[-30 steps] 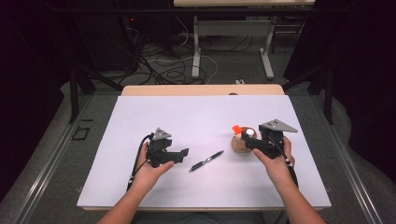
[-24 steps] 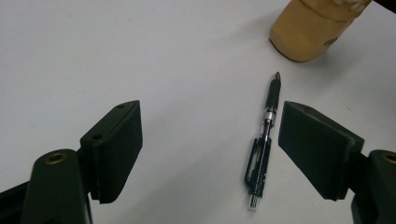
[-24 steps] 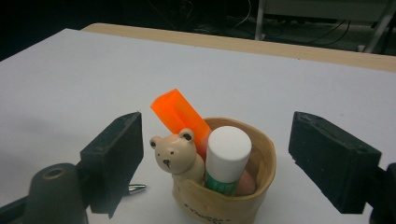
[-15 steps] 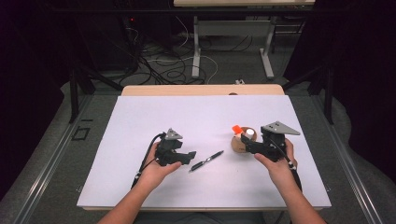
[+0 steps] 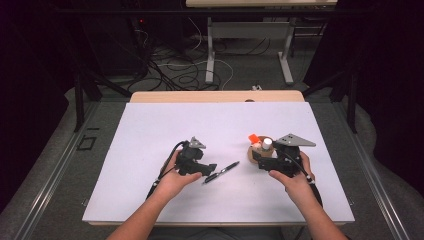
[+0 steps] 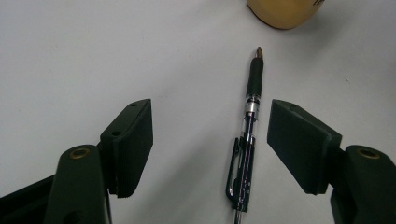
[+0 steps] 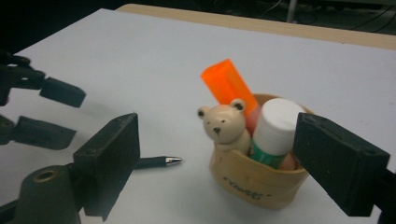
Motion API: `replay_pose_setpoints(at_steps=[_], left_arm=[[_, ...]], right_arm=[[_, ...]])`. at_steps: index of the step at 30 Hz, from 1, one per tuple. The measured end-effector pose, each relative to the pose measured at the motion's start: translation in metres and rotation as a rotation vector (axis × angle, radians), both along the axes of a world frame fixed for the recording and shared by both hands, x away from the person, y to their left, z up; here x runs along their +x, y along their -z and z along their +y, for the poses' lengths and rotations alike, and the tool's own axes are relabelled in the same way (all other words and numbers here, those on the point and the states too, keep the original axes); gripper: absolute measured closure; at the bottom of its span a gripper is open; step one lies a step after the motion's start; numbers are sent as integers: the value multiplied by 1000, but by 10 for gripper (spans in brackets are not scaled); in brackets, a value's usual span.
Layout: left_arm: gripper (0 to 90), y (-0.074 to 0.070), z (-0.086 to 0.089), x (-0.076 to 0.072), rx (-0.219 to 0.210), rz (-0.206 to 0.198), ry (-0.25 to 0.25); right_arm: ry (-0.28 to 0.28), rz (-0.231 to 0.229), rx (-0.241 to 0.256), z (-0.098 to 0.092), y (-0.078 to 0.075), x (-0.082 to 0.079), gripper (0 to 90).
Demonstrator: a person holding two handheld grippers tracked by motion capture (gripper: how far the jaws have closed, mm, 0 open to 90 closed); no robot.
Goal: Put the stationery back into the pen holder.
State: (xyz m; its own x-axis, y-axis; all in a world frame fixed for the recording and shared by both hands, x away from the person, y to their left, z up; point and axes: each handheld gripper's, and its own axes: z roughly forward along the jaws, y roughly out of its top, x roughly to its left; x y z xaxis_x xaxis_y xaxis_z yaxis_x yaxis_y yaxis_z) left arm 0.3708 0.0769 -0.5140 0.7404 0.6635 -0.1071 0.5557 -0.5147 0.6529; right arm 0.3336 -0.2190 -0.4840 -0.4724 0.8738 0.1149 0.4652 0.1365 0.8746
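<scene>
A black pen (image 5: 221,172) lies on the white table (image 5: 150,130). My left gripper (image 5: 209,168) is open and low over it. In the left gripper view the pen (image 6: 247,144) lies between the jaws of the left gripper (image 6: 210,135), nearer the right jaw, tip pointing away. A tan cup (image 5: 256,150) stands to the right of the pen. It holds an orange highlighter (image 7: 229,84), a white-capped glue stick (image 7: 275,123) and a small bear figure (image 7: 226,123). My right gripper (image 7: 217,158) is open, its jaws on either side of the cup (image 7: 252,182) without touching it.
A wooden strip (image 5: 215,96) borders the table's far edge. Beyond it are desk legs and cables on the floor. Bare white surface lies at the far and left parts of the table. The cup's base (image 6: 282,9) sits just past the pen tip.
My left gripper has moved right across the table to the pen and now straddles it. The right gripper and the cup have barely moved.
</scene>
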Motion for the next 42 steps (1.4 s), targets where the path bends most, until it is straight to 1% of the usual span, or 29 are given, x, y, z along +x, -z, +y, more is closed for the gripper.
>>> replay_pose_setpoints(at_steps=[2,4,6,8,9,11,12,15,16,19,20,21,22,24,26,27,33,36,37,38,39,41,42], left_arm=[[351,1,-3,1,21,17,19],[380,2,-6,1,28,22,25],[410,3,-9,1,35,31,31],[437,3,-12,2,48,41,47],[449,4,-14,2,61,46,56],[472,5,-17,3,66,54,72],[479,5,-18,4,73,60,79],[507,7,-21,5,84,68,89],[512,8,-23,5,87,66,89],[545,9,-26,7,99,77,90],[552,9,-27,7,103,85,92],[559,10,-29,8,101,87,92],[566,10,-30,8,103,92,94],[594,11,-32,9,112,101,93],[616,12,-35,9,118,109,97],[624,12,-36,9,118,115,94],[672,12,-42,12,123,123,93],[679,14,-46,12,122,132,95],[680,14,-47,12,127,136,96],[681,15,-48,13,130,134,100],[682,16,-49,13,133,143,96],[690,16,-50,14,149,148,107],[701,17,-51,14,150,150,107]], right_arm=[[-20,13,-7,3,0,-3,146],[-43,22,-8,6,1,-5,146],[-62,28,-22,9,1,-7,147],[-83,43,-25,13,3,-9,148],[-94,48,-25,14,4,-10,149],[-110,67,-28,16,7,-13,150],[-117,68,-28,17,9,-13,150],[-127,86,-31,19,13,-15,151],[-131,91,-39,19,14,-15,151],[-137,94,-47,21,17,-15,153],[-140,104,-56,22,17,-16,153],[-142,98,-53,23,18,-16,153],[-146,106,-58,24,19,-16,153],[-151,99,-57,25,20,-16,153],[-150,113,-55,25,21,-16,153],[-150,112,-50,25,22,-16,154],[-147,125,-49,25,23,-15,154],[-144,121,-50,25,25,-14,154],[-146,120,-49,25,25,-14,154],[-147,132,-50,25,24,-14,154],[-145,133,-47,25,25,-14,154],[-145,137,-44,25,25,-14,154],[-145,132,-42,26,26,-14,155]])
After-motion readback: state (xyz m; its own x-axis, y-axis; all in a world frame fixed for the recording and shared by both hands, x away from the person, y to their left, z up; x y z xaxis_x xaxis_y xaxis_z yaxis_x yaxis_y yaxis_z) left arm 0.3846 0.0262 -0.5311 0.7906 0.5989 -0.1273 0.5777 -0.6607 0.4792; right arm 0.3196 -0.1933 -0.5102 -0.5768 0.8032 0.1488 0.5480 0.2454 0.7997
